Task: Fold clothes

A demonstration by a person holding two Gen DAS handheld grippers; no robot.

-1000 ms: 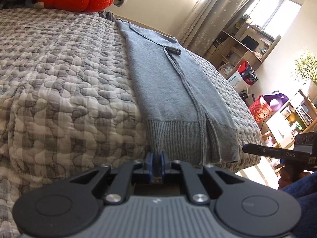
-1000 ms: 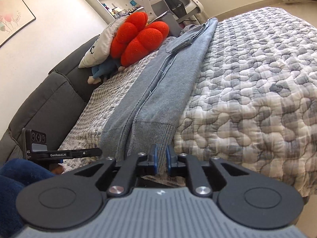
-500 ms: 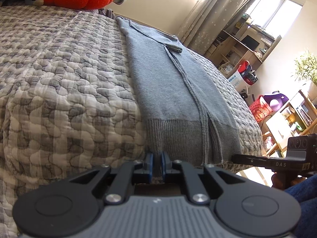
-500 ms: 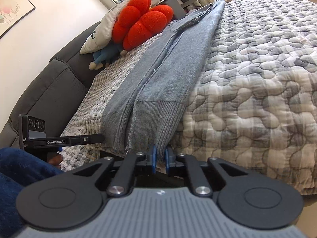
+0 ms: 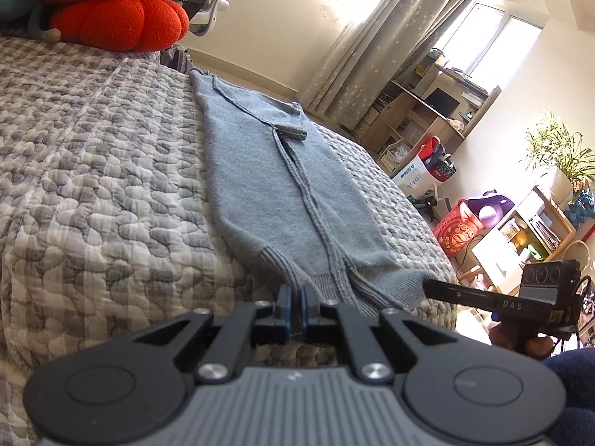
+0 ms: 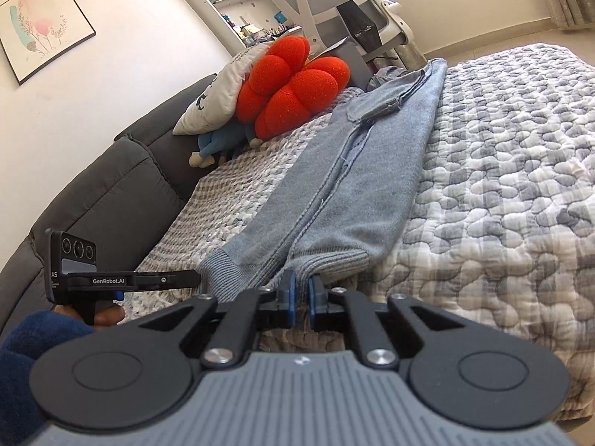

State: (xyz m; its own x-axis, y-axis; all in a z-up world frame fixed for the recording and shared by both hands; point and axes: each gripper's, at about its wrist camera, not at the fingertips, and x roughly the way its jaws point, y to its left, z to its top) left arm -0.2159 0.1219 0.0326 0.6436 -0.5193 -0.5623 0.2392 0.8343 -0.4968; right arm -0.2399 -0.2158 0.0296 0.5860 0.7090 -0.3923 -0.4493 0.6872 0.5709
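Observation:
A grey-blue knit sweater (image 5: 275, 193) lies lengthwise on the quilted bed, its sides folded in to a narrow strip, ribbed hem toward me. It also shows in the right wrist view (image 6: 357, 186). My left gripper (image 5: 295, 303) is shut on the hem's left corner, which is lifted off the quilt. My right gripper (image 6: 301, 291) is shut on the hem's other corner, also raised. Each gripper shows in the other's view: the right one (image 5: 431, 286) and the left one (image 6: 193, 277) at the hem's edges.
The grey patterned quilt (image 5: 93, 186) covers the bed. A red flower cushion (image 6: 293, 89), a white pillow (image 6: 215, 96) and a blue plush toy lie at the far end by a dark grey headboard (image 6: 93, 200). An office chair (image 6: 334, 7), shelves and baskets (image 5: 457, 226) stand beyond the bed.
Both grippers have risen and moved forward over the bed with the hem in them. The hem now bunches and lifts off the quilt edge where it hung down before.

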